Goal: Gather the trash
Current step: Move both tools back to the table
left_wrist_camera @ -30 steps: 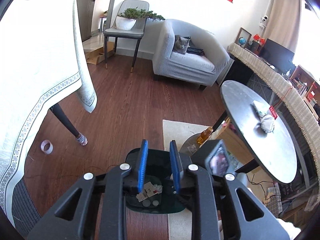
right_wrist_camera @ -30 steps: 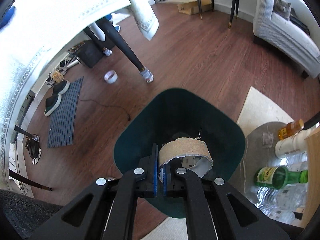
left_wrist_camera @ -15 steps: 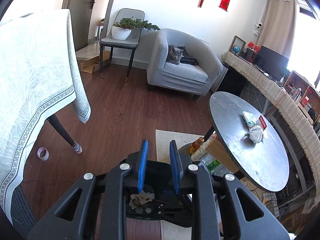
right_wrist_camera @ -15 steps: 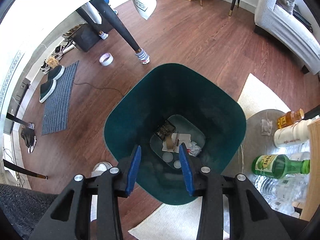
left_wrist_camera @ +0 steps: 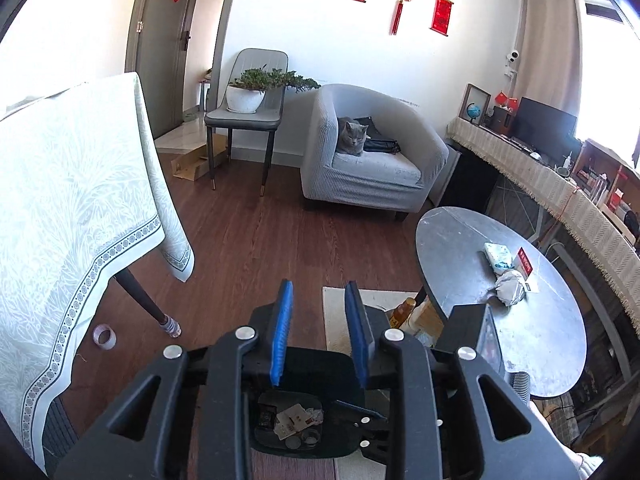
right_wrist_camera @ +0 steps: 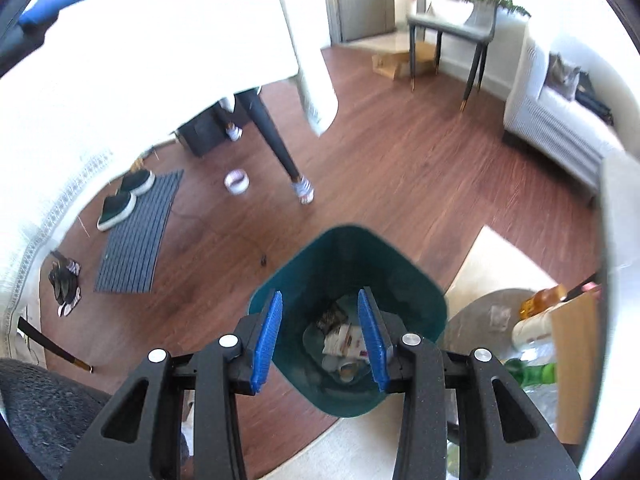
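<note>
Both grippers hang above the green bin [right_wrist_camera: 416,292] on the wood floor — the right gripper [right_wrist_camera: 323,336] gapes with nothing between its pads, the left gripper [left_wrist_camera: 319,334] is spreading, also bare. Scraps [right_wrist_camera: 344,340] lie at the bin's bottom — near the round table [left_wrist_camera: 532,344].

Matte black gripper frames, silver screws, ribbed blue pads [right_wrist_camera: 267,337] inside.

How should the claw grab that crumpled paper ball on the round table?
Grip the paper ball across its middle, coming down from above. It lies loose on the flat table, lumpy and soft, so the pads can probably squeeze its sides.
</note>
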{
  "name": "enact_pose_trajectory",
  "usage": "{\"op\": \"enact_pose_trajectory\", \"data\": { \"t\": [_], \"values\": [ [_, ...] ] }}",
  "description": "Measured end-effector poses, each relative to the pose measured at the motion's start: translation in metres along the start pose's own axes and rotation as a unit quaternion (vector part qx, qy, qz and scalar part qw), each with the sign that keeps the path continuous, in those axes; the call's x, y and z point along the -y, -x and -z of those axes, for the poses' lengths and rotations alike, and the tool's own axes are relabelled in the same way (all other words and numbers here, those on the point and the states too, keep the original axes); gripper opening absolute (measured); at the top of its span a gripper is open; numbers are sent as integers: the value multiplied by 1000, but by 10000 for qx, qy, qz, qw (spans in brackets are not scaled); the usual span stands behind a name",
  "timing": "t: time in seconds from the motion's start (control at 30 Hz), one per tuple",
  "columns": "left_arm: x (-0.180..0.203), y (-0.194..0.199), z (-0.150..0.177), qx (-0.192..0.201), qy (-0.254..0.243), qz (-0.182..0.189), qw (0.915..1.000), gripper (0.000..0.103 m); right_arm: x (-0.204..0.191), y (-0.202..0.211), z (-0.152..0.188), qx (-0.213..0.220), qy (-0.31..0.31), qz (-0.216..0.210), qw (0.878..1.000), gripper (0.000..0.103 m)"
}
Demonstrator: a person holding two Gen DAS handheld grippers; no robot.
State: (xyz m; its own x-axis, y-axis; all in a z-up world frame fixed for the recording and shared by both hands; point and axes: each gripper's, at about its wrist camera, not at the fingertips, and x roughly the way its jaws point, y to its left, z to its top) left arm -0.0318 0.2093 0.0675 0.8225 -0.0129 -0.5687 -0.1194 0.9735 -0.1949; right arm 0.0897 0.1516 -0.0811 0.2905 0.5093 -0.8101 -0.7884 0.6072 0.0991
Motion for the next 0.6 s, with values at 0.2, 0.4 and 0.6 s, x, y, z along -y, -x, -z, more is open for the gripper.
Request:
{"op": "enact_pose_trajectory", "data": {
  "t": [0.2, 0.4, 0.6],
  "values": [
    [17, -2, -5, 48, 44, 198, 9998, 34, 21, 46, -1, 479, -104, 256, 9985, 40],
    [50, -12, -6, 26, -112, 461, 9989, 44, 57, 78, 15, 663, -353, 583, 9955, 40],
    [92, -32, -1, -104, -363, 712, 9967, 54, 95, 118, 38, 937, -611, 913, 9895, 41]
  ]
}}
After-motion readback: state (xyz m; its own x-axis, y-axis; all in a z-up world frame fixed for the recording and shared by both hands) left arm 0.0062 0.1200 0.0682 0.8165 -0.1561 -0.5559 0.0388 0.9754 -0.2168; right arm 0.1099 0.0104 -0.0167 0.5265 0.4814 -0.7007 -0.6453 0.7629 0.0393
